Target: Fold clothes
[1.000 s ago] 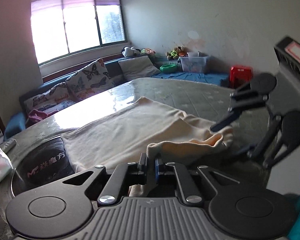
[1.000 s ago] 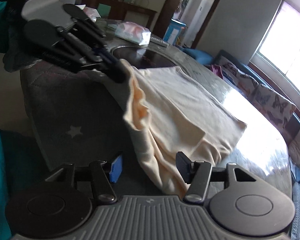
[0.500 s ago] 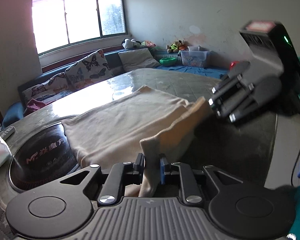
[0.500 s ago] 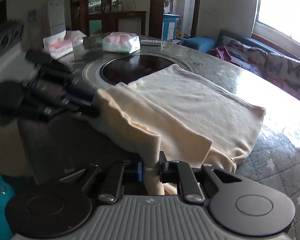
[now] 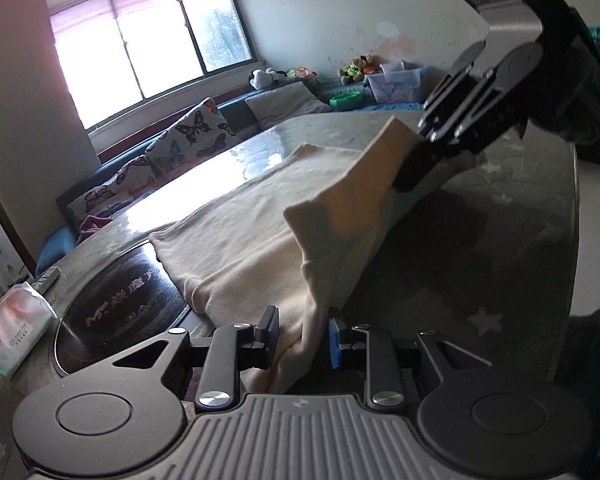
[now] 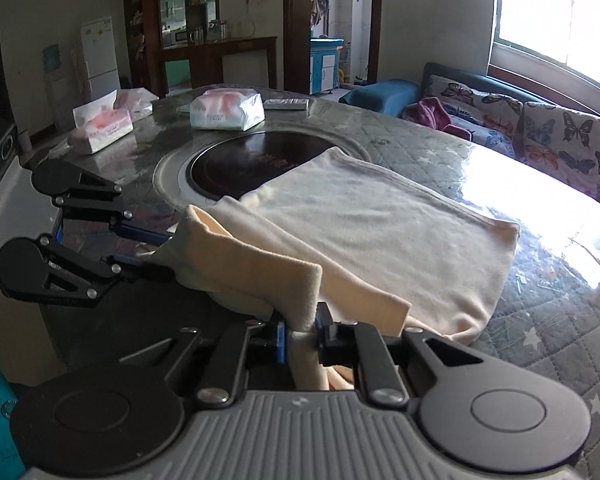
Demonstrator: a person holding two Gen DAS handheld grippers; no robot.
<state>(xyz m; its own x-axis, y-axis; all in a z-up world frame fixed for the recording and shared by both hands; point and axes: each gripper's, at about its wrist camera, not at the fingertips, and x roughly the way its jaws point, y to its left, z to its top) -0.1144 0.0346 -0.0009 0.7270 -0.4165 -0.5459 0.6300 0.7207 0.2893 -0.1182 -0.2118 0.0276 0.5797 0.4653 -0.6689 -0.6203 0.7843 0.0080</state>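
Both tools pinch the near hem of the cream cloth [image 6: 380, 220], which lies mid-frame on the counter [image 6: 440, 148]: left tool [image 5: 303, 334] and right tool [image 6: 301, 330] clamped on raised corners. Mid-fold, seemingly; next, carry the edge evenly across the flat part.

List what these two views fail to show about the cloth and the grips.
- Cream cloth: lower layers hidden under its own fold, both views.
- Left gripper: pad contact hidden by bunched fabric.
- Right gripper: pinched corner hidden between its pads.
- Garment type: unreadable.
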